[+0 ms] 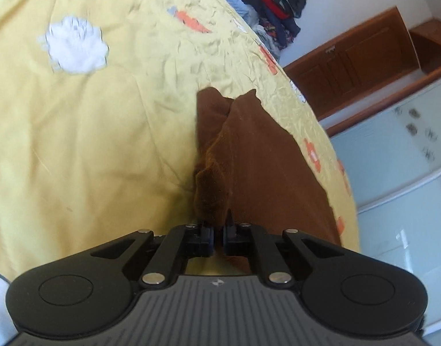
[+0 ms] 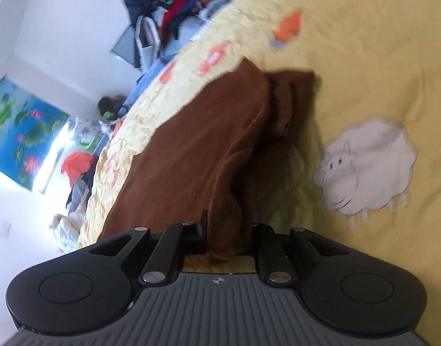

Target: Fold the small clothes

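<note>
A yellow quilted bedspread with orange motifs and a white sheep patch is spread over the bed. On it, toward its right edge in the left wrist view, a brown garment is laid, its far end bunched into two peaks. Its near edge is pinched between the nearly closed jaws of the left hand-held gripper. In the right wrist view, a thicker fold of the same brown garment is clamped by the right hand-held gripper, with the sheep patch seen to the right. A heap of dark clothes is piled beyond the bed's far end.
</note>
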`<state>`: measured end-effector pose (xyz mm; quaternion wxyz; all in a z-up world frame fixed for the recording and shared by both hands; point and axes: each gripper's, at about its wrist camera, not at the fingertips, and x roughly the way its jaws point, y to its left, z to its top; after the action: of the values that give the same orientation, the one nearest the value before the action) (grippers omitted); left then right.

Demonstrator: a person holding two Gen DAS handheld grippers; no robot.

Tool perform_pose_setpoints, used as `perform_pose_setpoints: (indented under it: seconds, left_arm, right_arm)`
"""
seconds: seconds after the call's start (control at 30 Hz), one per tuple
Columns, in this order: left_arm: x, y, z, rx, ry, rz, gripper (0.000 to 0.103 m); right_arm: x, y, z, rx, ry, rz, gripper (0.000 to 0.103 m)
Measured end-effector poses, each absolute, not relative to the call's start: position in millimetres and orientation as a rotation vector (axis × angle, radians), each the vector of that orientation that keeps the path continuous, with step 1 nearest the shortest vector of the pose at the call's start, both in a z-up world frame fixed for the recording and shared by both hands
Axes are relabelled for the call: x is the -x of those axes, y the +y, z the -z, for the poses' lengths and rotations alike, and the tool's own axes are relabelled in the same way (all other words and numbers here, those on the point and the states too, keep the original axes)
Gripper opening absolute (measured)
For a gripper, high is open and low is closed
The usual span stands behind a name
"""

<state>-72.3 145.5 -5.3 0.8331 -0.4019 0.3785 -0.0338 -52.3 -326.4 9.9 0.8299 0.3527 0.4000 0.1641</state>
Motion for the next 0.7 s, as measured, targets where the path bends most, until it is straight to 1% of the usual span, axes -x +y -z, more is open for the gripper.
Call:
perform_pose_setpoints:
  seconds: [0.07,0.1,0.17,0.2,0.23,0.27,0.3,0.33,0.4,0.43,0.47,0.5,0.53,0.6,0.7]
  left_arm:
    - [74,152,13,0.837,0.804,0.066,0.004]
    - [75,154,15,0.851,0.801,0.075,0.004]
    - [78,154,10,0.821,0.816,0.09,0.007]
    - [81,154,6,0.806,0.814,0.096,0.007]
    - [85,154,1,0.786,0.799,0.091,0.007]
    - [90,153,-5,0.756,0.779,0.089,0.007]
    - [94,152,-12,0.718,0.761,0.082,0.008]
    - [98,149,-20,0.674,0.735,0.073,0.009]
    - [102,140,-35,0.582,0.674,0.064,0.014]
    - [101,133,-42,0.534,0.641,0.056,0.019]
    - [100,125,-48,0.485,0.607,0.053,0.028]
    - [98,115,-52,0.439,0.579,0.06,0.034]
    - [93,105,-56,0.401,0.559,0.074,0.043]
    - [86,83,-63,0.34,0.517,0.112,0.043]
    - [67,54,-61,0.255,0.502,0.192,0.043]
  right_arm:
    - [60,-332,-11,-0.673,0.857,-0.312,0.017]
    - [62,-335,-3,-0.63,0.884,-0.275,0.006]
    - [69,-343,9,-0.681,0.865,-0.3,0.009]
    - [71,-343,9,-0.705,0.867,-0.306,0.021]
    - [73,-344,5,-0.712,0.861,-0.313,0.038]
    - [76,-344,0,-0.701,0.843,-0.306,0.049]
    - [78,-346,-7,-0.682,0.815,-0.279,0.072]
    - [80,-348,-16,-0.649,0.781,-0.228,0.082]
    - [79,-346,-33,-0.571,0.734,-0.168,0.082]
    - [76,-342,-42,-0.523,0.705,-0.154,0.082]
    - [73,-336,-51,-0.473,0.674,-0.155,0.082]
    - [66,-326,-58,-0.427,0.651,-0.175,0.083]
    - [60,-317,-61,-0.391,0.637,-0.197,0.088]
    - [38,-292,-65,-0.314,0.625,-0.244,0.094]
    - [5,-251,-56,-0.213,0.664,-0.315,0.094]
